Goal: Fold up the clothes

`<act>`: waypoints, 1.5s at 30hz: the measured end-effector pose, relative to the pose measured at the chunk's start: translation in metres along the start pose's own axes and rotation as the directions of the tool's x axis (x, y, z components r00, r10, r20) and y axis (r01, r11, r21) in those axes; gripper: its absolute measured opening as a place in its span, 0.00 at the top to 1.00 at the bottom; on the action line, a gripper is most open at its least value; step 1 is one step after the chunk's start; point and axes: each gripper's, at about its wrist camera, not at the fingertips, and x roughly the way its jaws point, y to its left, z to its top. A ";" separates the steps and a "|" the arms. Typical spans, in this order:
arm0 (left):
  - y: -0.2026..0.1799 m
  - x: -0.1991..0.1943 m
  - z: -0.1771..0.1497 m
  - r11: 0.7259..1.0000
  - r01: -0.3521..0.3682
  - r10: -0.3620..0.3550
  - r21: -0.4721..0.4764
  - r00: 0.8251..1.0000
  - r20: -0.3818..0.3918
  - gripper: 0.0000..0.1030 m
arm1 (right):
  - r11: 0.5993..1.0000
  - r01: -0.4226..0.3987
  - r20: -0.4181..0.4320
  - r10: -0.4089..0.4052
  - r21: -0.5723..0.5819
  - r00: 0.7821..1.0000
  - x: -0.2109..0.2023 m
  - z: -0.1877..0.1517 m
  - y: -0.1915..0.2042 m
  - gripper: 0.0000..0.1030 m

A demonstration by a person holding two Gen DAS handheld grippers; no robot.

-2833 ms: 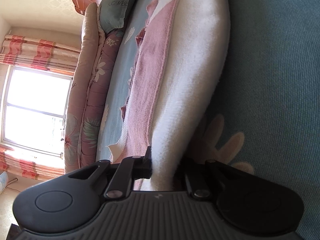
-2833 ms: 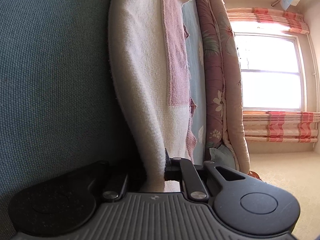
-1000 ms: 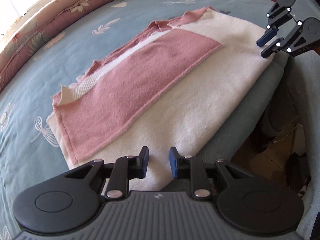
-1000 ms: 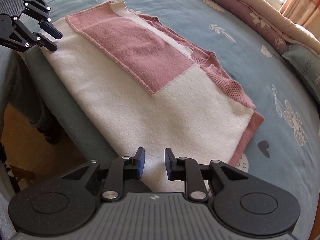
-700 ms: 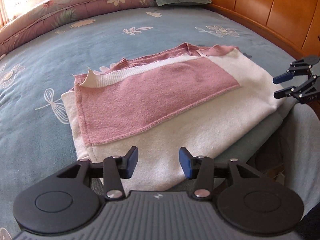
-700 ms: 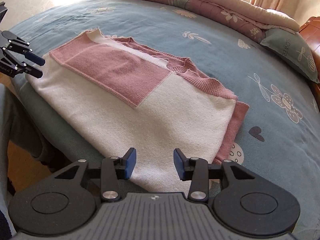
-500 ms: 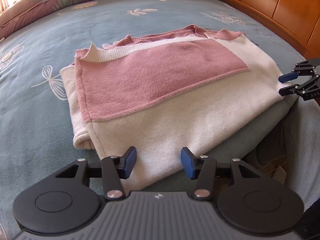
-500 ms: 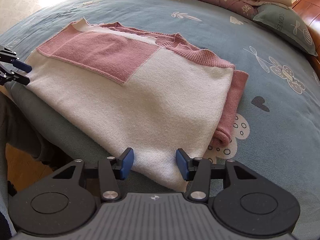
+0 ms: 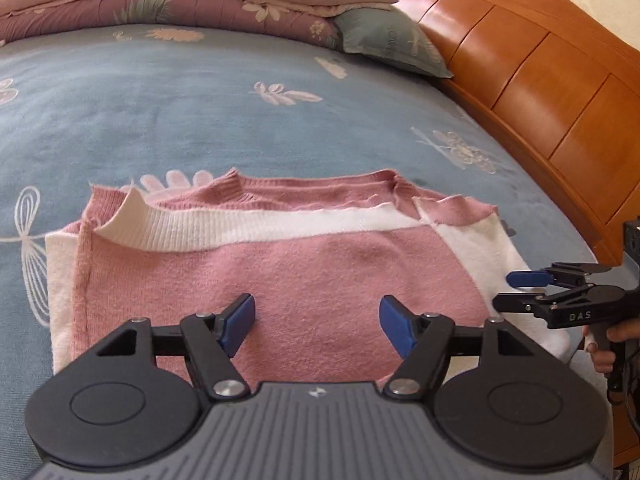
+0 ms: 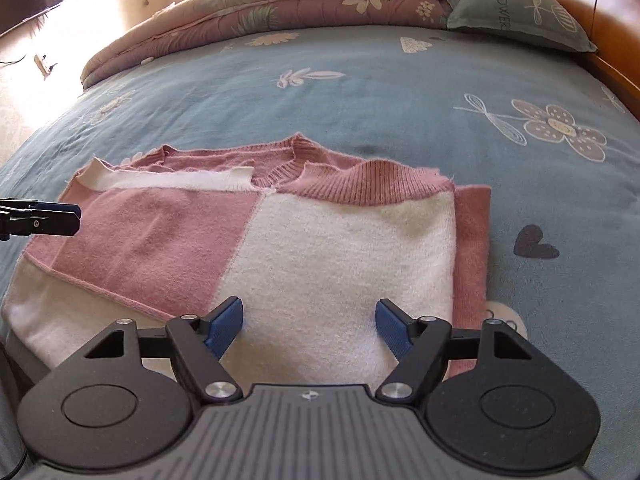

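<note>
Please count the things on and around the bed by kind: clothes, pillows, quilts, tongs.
Sweaters: 1, pink and white sweater
Pillows: 1, green pillow
Quilts: 1, folded floral quilt
Tongs: 2, left tongs, right tongs, both open and empty
Total: 5

Folded pink-and-white sweater (image 9: 280, 264) on bed

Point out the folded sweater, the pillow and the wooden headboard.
sweater (image 9: 320, 280): left wrist view, on its pink panel.
pillow (image 10: 516, 12): right wrist view, on its green face.
headboard (image 9: 520, 80): left wrist view, on a wooden panel.
</note>
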 end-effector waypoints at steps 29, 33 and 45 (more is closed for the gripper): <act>0.001 0.035 0.025 0.995 -0.069 0.076 -0.073 0.993 0.095 0.24 | 0.999 0.019 0.232 -0.025 0.027 0.972 0.017 0.045 -0.012 0.14; 0.020 0.041 0.022 0.987 -0.093 0.105 -0.132 0.990 0.090 0.24 | 0.998 0.069 0.162 -0.068 -0.003 0.985 0.049 0.052 -0.008 0.13; 0.054 0.051 0.037 0.973 -0.009 0.036 -0.233 0.993 0.111 0.20 | 0.995 -0.088 0.140 0.094 -0.042 0.986 0.094 0.099 0.027 0.12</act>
